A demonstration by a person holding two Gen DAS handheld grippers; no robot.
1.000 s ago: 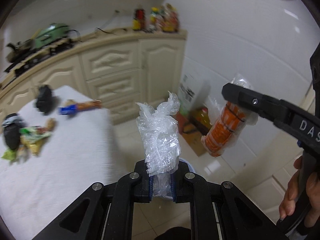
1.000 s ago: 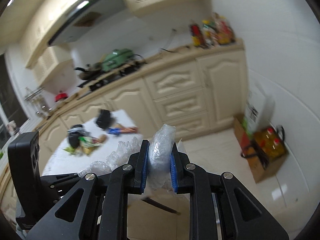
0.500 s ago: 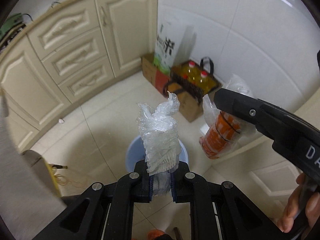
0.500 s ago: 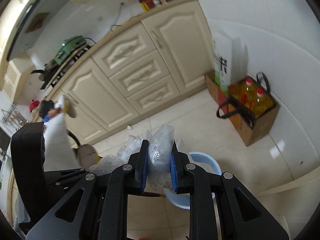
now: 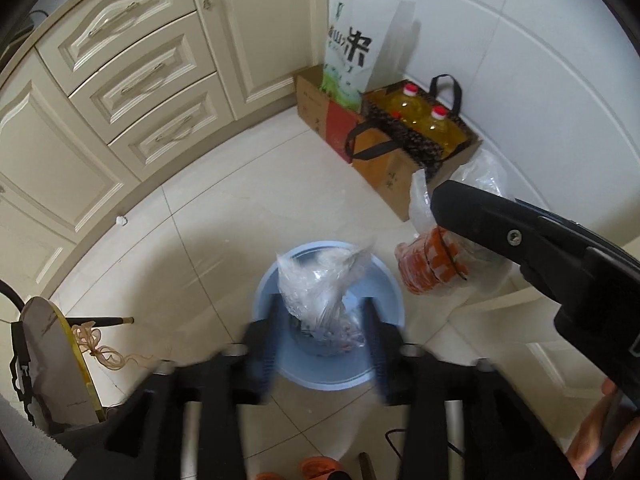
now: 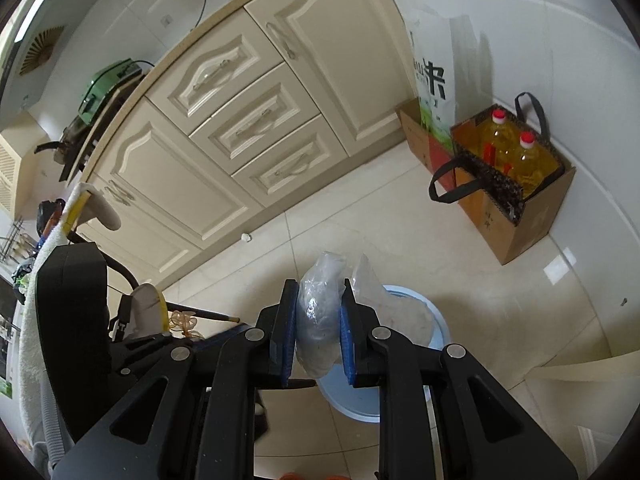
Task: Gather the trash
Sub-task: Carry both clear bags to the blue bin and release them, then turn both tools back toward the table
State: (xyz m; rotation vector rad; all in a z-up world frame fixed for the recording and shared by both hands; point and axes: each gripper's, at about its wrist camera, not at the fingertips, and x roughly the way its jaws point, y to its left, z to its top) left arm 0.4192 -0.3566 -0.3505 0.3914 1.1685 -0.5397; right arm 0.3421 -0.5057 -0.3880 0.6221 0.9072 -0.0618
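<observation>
A blue bin (image 5: 384, 364) stands on the tiled floor right below my left gripper (image 5: 318, 316). Its jaws are opening, blurred and spread wide. A crumpled clear plastic wad (image 5: 320, 288) hangs loose between them over the bin's mouth, and no pad presses on it. My right gripper (image 5: 440, 204) reaches in from the right, shut on a clear bag with an orange package (image 5: 432, 268) inside, beside the bin. In the right wrist view that gripper (image 6: 319, 316) pinches the clear bag (image 6: 320, 308) just above the bin (image 6: 436, 332).
Cream cabinets and drawers (image 5: 140, 80) curve along the back. A cardboard box with oil bottles (image 5: 420, 132) and a rice bag (image 5: 348, 60) stand against the tiled wall. A yellow-rimmed stool (image 5: 52, 360) sits at the left. A white scrap (image 5: 121, 221) lies on the floor.
Both grippers have swung away from the table and sunk toward the bin. The left jaws have spread apart, and the plastic wad has slipped down from them.
</observation>
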